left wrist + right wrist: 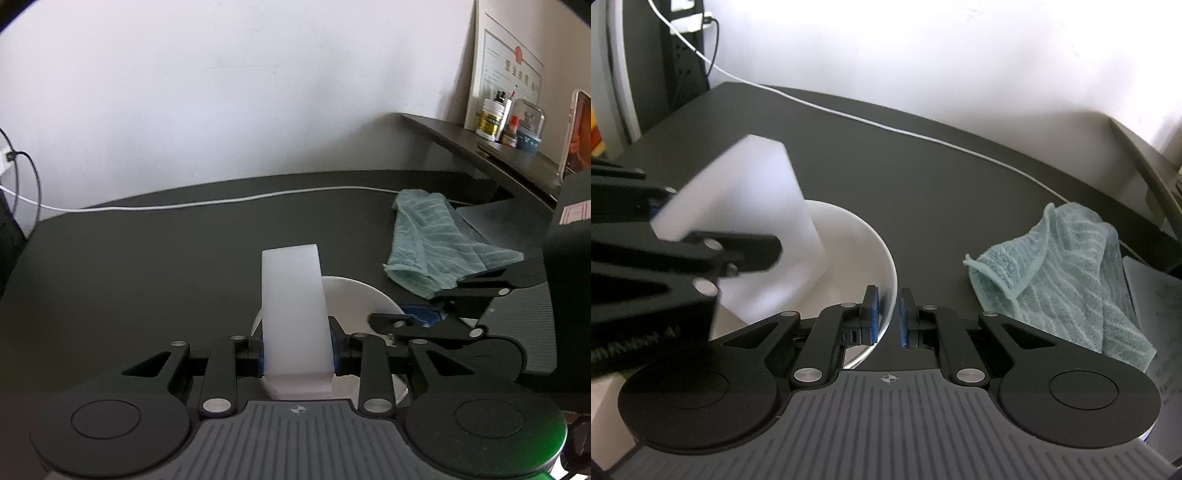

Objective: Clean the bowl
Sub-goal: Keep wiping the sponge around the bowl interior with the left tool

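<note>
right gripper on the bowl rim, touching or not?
Touching. In the right wrist view the right gripper straddles the white bowl's rim, one blue pad inside and one outside, closed on it with no gap showing.

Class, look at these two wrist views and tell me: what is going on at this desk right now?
A person works two hand-held grippers over a white bowl on a dark desk. The left gripper is shut on a white sponge block held above the bowl's inside. The right gripper straddles the bowl's rim, one pad inside and one outside, seemingly steadying it. A teal cloth lies beside the bowl, untouched, and a white cable runs along the back.
</note>
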`<state>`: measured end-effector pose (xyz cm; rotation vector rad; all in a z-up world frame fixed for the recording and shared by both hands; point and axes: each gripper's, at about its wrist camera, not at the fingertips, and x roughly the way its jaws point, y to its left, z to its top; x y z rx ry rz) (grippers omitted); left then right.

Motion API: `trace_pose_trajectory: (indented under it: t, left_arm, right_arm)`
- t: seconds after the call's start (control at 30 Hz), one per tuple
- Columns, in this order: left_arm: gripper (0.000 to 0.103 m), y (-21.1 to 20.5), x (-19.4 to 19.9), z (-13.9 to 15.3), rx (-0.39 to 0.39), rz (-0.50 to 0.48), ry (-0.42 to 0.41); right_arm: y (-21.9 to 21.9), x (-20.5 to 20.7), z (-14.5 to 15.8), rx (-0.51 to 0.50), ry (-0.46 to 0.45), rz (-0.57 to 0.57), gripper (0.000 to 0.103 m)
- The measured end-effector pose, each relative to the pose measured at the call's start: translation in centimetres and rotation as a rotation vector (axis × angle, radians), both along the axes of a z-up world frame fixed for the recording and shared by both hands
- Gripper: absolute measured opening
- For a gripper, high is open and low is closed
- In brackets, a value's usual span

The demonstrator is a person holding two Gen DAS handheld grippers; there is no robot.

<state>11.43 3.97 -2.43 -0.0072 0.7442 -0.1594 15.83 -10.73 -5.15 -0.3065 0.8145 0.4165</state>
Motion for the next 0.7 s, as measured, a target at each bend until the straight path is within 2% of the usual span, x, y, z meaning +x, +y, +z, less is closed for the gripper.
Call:
trace_pose_trajectory:
  t: [0.27, 0.33, 0.4, 0.43, 0.6, 0.7]
  left_arm:
    - [0.031, 0.7, -1.5, 3.2, 0.001, -0.006, -0.068]
    - [0.031, 0.4, -1.1, 2.9, 0.005, -0.015, -0.053]
    - [0.031, 0.2, -0.3, 1.7, 0.004, -0.012, -0.020]
    - [0.031, 0.1, 0.0, 1.2, -0.002, -0.009, -0.005]
    - [0.031, -0.4, 0.4, 0.0, -0.006, -0.008, 0.009]
    - [0.031, -0.6, 0.3, 0.0, 0.011, -0.013, 0.009]
  right_arm:
    - [0.1, 0.1, 0.1, 0.016, 0.010, -0.009, 0.011]
    - [-0.4, 0.0, 0.4, 0.052, 0.037, -0.024, 0.016]
    - [-1.3, -0.2, 0.8, 0.116, 0.079, -0.046, 0.025]
    - [-1.7, -0.3, 0.9, 0.145, 0.096, -0.055, 0.025]
    - [-1.1, -0.3, 0.9, 0.096, 0.062, -0.013, 0.035]
    - [-0.7, -0.3, 0.9, 0.067, 0.041, 0.012, 0.031]
